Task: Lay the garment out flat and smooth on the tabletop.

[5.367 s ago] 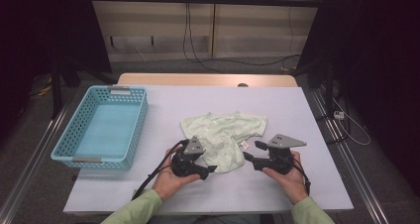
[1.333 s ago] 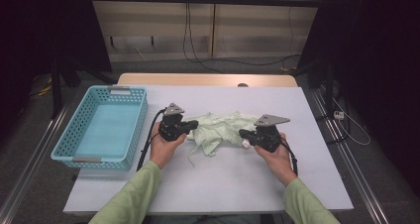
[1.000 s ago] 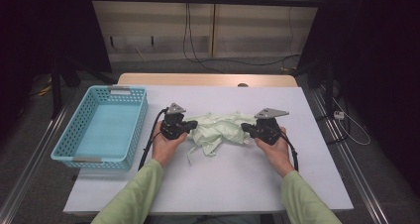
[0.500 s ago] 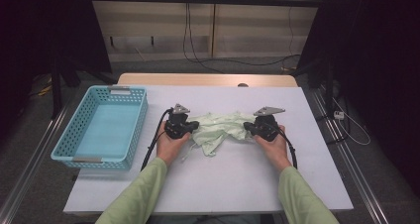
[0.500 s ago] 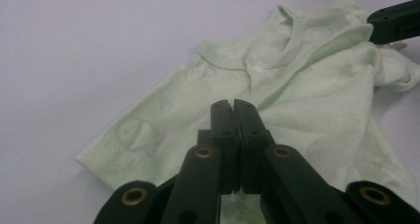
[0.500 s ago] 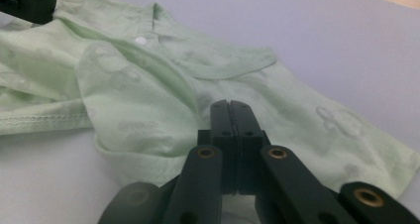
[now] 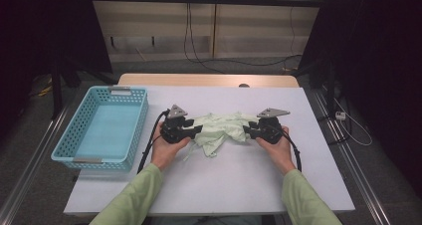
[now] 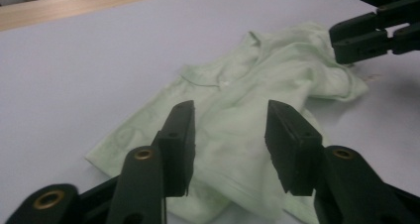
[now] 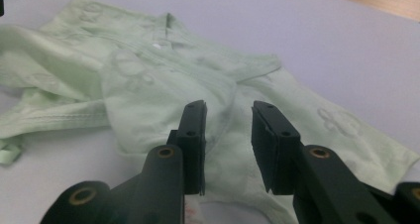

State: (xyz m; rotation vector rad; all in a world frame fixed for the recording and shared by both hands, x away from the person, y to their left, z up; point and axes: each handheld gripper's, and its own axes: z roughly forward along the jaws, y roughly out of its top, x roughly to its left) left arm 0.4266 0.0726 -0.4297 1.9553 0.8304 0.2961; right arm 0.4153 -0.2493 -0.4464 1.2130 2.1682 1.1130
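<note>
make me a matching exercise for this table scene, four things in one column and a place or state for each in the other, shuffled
Things:
1. pale green garment
2. blue basket
3. left gripper
4. table

Places or states:
A. jaws apart, cloth lying beyond them
B. crumpled between the two grippers
C. white top that carries everything
D. holds nothing, at the table's left side

Pairs: 1-B, 2-D, 3-A, 4-C
</note>
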